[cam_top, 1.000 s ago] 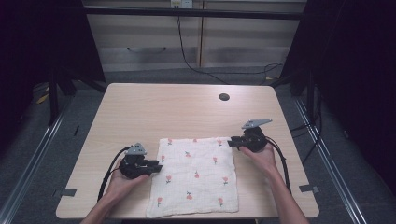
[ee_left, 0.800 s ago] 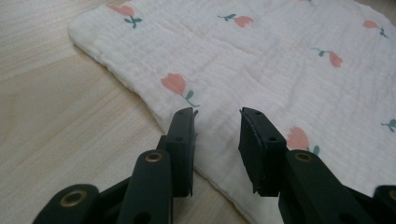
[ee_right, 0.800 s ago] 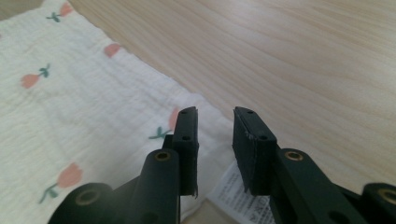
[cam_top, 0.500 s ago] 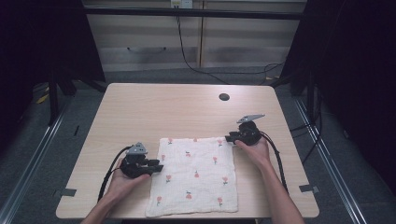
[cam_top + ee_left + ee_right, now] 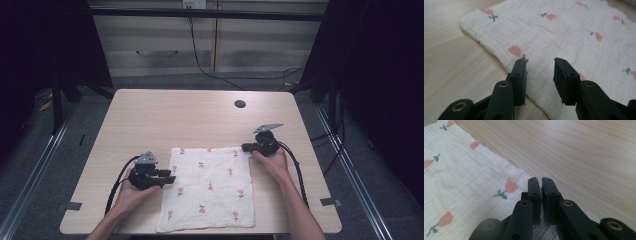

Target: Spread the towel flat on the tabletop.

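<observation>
The pale wooden table (image 5: 165,115) carries a white cloth (image 5: 207,192) printed with small pink tulips, spread flat at the near edge between the person's two hands. From above, a dark round hole (image 5: 240,104) sits in the tabletop well beyond the cloth. The left gripper (image 5: 170,179) rests at the cloth's left edge; its own view shows what the high view cannot, jaws parted with the cloth's edge lying under the gap. The right gripper (image 5: 246,147) sits at the far right corner; its view shows the jaws pressed together over that corner, with cloth seemingly pinched between them. Compared with a second ago, the right gripper has moved slightly farther up the table.
</observation>
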Demonstrator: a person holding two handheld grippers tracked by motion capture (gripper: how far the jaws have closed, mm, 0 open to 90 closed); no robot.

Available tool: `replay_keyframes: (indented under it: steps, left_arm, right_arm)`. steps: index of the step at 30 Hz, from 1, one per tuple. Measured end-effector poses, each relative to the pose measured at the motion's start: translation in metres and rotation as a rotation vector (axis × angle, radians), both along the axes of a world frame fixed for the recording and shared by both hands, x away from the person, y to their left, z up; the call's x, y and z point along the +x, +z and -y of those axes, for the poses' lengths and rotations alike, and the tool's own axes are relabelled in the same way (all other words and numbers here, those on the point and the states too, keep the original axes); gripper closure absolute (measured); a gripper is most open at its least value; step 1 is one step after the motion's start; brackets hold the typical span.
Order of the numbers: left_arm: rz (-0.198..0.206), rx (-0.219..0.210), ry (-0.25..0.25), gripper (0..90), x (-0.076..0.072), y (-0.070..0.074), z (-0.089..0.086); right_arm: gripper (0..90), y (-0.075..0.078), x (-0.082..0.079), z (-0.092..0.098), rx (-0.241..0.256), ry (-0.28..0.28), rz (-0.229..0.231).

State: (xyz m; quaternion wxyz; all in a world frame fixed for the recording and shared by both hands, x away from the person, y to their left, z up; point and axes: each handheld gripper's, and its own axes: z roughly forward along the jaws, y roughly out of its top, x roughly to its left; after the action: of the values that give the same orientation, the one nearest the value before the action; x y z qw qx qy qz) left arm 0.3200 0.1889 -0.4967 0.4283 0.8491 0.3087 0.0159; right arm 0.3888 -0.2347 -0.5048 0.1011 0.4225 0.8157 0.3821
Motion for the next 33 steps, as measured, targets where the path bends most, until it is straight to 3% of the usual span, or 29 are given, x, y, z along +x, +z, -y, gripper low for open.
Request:
replay_keyframes:
  steps: [2,4,6,7,9,13,15,18,20,22,26,28,33]
  left_arm:
    - [-0.005,-0.038,0.023,61.0,0.005,0.005,-0.003]
    - [-0.005,-0.038,0.059,59.7,0.015,0.009,-0.005]
    - [-0.019,-0.09,0.078,60.4,0.025,0.012,-0.009]
    - [0.002,-0.076,0.102,60.4,0.032,0.014,-0.009]
    - [-0.013,-0.081,0.111,60.2,0.043,0.014,-0.009]
    - [-0.044,-0.051,0.153,61.4,0.071,0.006,-0.007]
    - [-0.03,-0.03,0.177,65.7,0.081,0.0,-0.006]
    - [-0.05,-0.048,0.172,66.0,0.093,-0.006,-0.005]
    - [-0.056,-0.047,0.169,65.7,0.096,-0.007,-0.002]
    - [-0.054,-0.008,0.157,65.7,0.098,-0.009,0.003]
    - [-0.054,-0.009,0.143,65.6,0.097,-0.011,0.009]
    - [-0.025,0.023,0.14,68.3,0.096,-0.01,0.012]
    - [0.018,0.049,0.144,76.2,0.092,-0.011,0.014]
  right_arm:
    - [86.8,0.001,0.0,0.0,0.009,-0.003,-0.003]
    - [86.9,0.002,0.0,0.0,0.011,0.001,0.002]
    - [87.0,0.003,-0.001,0.0,0.015,-0.003,0.002]
    - [87.0,0.004,-0.001,0.001,0.015,-0.009,-0.001]
    - [87.0,0.004,-0.002,0.001,0.012,-0.007,0.004]
    - [86.9,0.004,-0.001,0.001,0.012,-0.002,0.004]
    - [86.9,0.004,-0.001,0.001,0.009,-0.008,0.003]
    - [86.9,0.002,-0.003,0.001,0.008,-0.009,0.003]
    - [86.9,0.002,-0.004,0.001,0.018,-0.012,0.005]
    - [86.9,0.002,-0.004,0.002,0.021,-0.01,0.005]
    - [86.8,0.003,-0.005,0.002,0.019,-0.009,0.006]
    - [86.8,0.003,-0.005,0.002,0.03,-0.009,0.002]
    - [86.8,0.003,-0.005,0.004,0.041,-0.016,0.005]
